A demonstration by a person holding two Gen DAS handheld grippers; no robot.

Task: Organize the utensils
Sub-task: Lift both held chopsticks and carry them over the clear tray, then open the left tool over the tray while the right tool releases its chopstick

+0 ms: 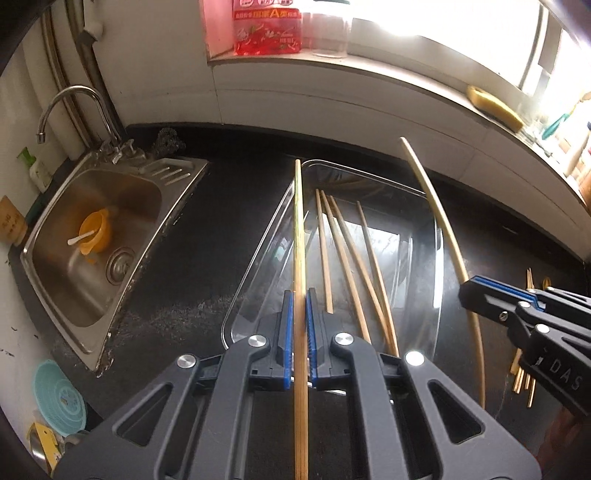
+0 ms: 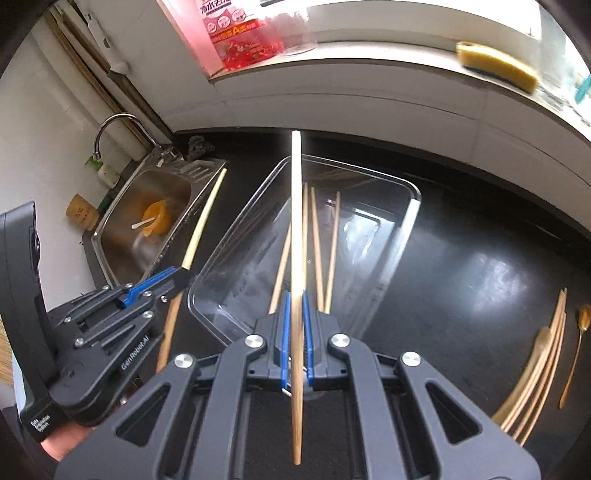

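A clear plastic tray (image 1: 258, 254) (image 2: 402, 221) sits on the black counter with several bamboo chopsticks (image 1: 347, 258) (image 2: 317, 236) lying in it. My left gripper (image 1: 300, 295) is shut on one chopstick (image 1: 298, 221) and holds it above the tray's left side. My right gripper (image 2: 296, 299) is shut on another chopstick (image 2: 296, 206), pale at its far end, above the tray. Each gripper shows in the other's view: the right gripper (image 1: 467, 293) with its chopstick (image 1: 436, 206), the left gripper (image 2: 183, 277) with its chopstick (image 2: 203, 221).
A steel sink (image 1: 99, 236) (image 2: 144, 221) with a faucet (image 1: 74, 107) and an orange bowl (image 1: 96, 232) lies to the left. More chopsticks (image 2: 535, 369) and a spoon (image 2: 576, 350) lie on the counter at right. A sponge (image 2: 495, 64) and red bottle (image 1: 266, 29) sit on the sill.
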